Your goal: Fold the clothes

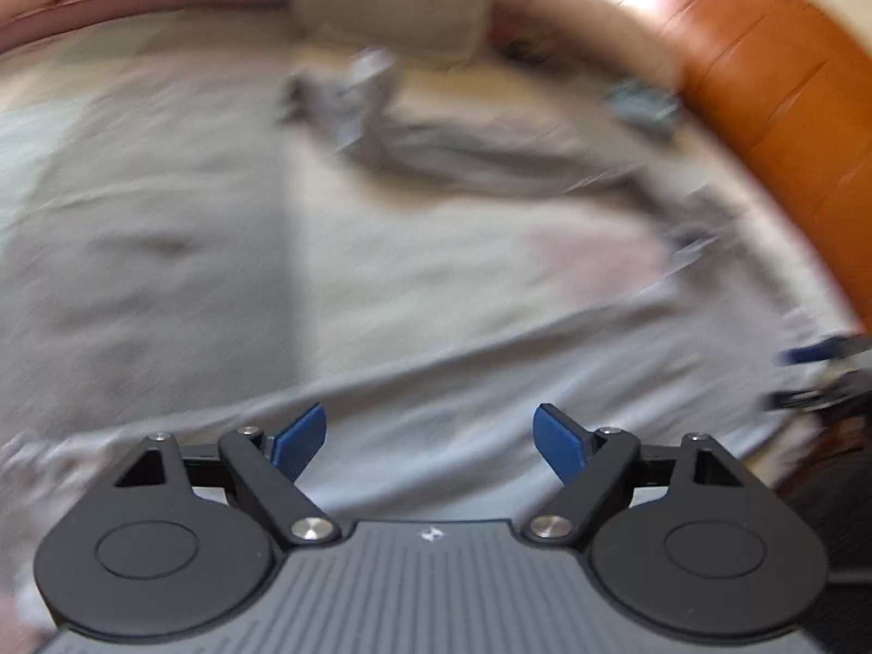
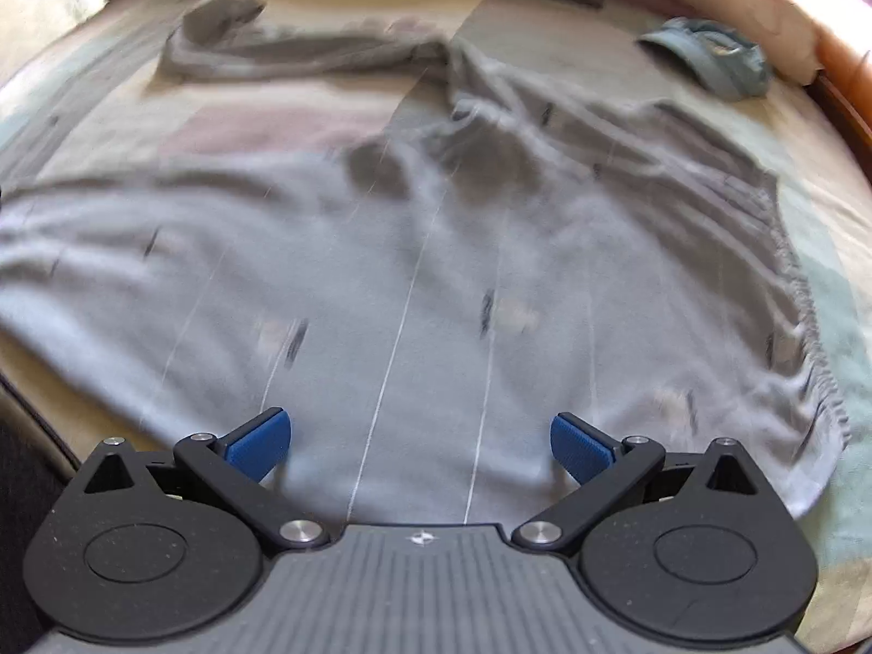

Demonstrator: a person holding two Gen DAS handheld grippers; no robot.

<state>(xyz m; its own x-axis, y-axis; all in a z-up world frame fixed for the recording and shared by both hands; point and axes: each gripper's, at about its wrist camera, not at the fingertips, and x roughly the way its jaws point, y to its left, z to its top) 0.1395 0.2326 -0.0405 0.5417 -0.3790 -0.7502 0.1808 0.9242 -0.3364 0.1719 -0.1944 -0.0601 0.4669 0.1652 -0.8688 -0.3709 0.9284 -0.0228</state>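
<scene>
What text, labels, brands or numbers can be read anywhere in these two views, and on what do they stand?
No readable words or numbers in either view.
Small white emblem on the left tool body: a symbol, no letters.
The same emblem on the right tool body: no letters.
Dark marks on the grey garment: motion-blurred, cannot tell whether they are print or text.

Left gripper (image 1: 429, 438) fingers spread, empty, above blurred grey garment (image 1: 436, 294), probably on bed.
</scene>
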